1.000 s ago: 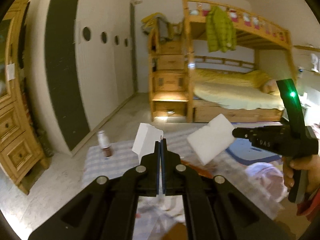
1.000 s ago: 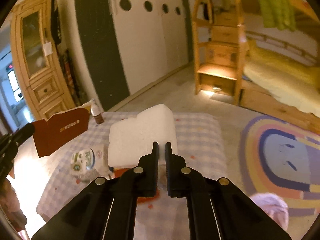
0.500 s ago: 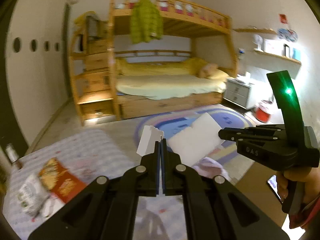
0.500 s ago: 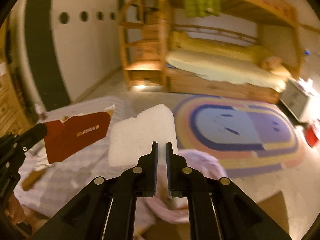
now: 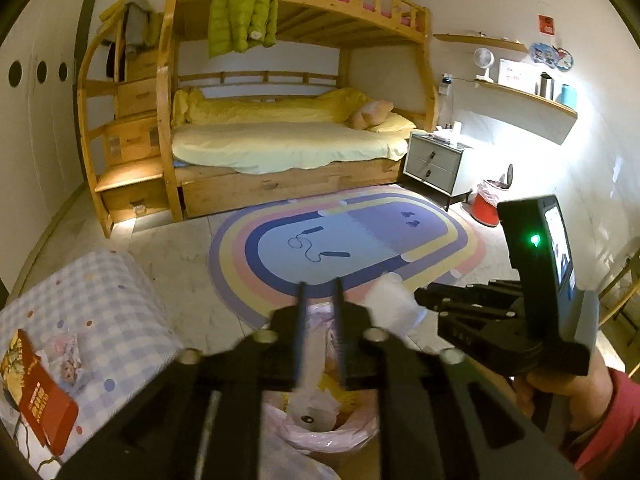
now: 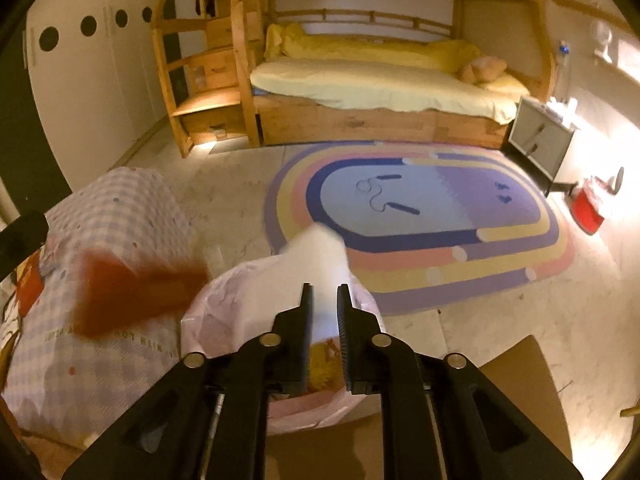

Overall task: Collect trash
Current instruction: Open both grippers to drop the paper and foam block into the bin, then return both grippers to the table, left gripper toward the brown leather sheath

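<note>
My left gripper (image 5: 319, 288) hangs over the pink-lined trash bin (image 5: 320, 432), its jaws opening with a clear gap between them. A red card piece (image 6: 132, 292) shows as a blur beside the bin's bag (image 6: 240, 300), below the left gripper (image 6: 24, 232) and apart from its tip. My right gripper (image 6: 323, 290) points down over the same bin, its jaws opening too. The white foam chunk (image 6: 320, 256) sits blurred between its fingers and looks loose. In the left wrist view the foam chunk (image 5: 388, 300) hangs at the right gripper (image 5: 420, 300) tip.
A table with a checked cloth (image 5: 100, 300) stands left of the bin and carries a red packet (image 5: 44, 404) and wrappers. Brown cardboard (image 6: 520, 392) lies on the floor right of the bin. Beyond are a striped rug (image 5: 352, 240), a bunk bed (image 5: 280, 140) and a small red bin (image 5: 486, 208).
Both grippers swung right from over the table to over the bin and tipped downward. Both pairs of jaws parted. The red card and the foam, held firmly before, are now blurred and coming loose.
</note>
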### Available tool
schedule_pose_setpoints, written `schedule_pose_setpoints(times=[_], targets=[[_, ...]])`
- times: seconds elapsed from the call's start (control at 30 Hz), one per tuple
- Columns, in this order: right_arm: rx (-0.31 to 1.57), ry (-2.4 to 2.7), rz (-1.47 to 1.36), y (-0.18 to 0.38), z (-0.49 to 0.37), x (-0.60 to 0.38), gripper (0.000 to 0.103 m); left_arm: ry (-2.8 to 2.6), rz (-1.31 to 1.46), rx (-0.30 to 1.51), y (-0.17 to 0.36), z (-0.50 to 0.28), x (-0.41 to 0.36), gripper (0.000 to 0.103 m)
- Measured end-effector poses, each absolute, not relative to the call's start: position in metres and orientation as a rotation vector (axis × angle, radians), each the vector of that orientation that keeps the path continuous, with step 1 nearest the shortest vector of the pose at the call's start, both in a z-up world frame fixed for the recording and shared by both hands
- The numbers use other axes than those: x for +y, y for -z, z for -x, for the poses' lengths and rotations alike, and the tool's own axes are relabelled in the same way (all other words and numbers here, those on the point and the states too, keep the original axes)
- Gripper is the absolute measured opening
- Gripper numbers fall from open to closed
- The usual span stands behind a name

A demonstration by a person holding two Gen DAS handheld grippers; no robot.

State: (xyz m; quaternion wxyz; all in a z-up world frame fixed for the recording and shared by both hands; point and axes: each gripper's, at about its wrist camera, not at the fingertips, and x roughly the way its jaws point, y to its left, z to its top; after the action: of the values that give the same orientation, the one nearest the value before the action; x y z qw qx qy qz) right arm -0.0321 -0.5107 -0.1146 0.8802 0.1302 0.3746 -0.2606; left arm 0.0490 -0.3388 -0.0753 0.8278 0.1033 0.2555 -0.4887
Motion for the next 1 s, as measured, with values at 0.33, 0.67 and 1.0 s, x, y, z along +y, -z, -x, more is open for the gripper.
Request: schedule_pose_setpoints(times=[0.33, 0.67, 1.0], targets=[[0.738, 0.458, -0.288, 0.091, 0.041, -0.481, 0.028, 0.940, -0.231, 0.533, 0.062, -0.050, -0.298, 0.024], [0.685, 0.205, -0.280, 0.056, 0.030, -0.397, 0.029, 0.741, -0.231, 0.517, 0.037, -0.055, -0.206, 0.031], [0.699, 0.004, -0.166, 0.053, -0.009, -0.300, 0.053, 0.489, -0.164, 0.542, 0.039, -0.069, -0.070, 0.065]])
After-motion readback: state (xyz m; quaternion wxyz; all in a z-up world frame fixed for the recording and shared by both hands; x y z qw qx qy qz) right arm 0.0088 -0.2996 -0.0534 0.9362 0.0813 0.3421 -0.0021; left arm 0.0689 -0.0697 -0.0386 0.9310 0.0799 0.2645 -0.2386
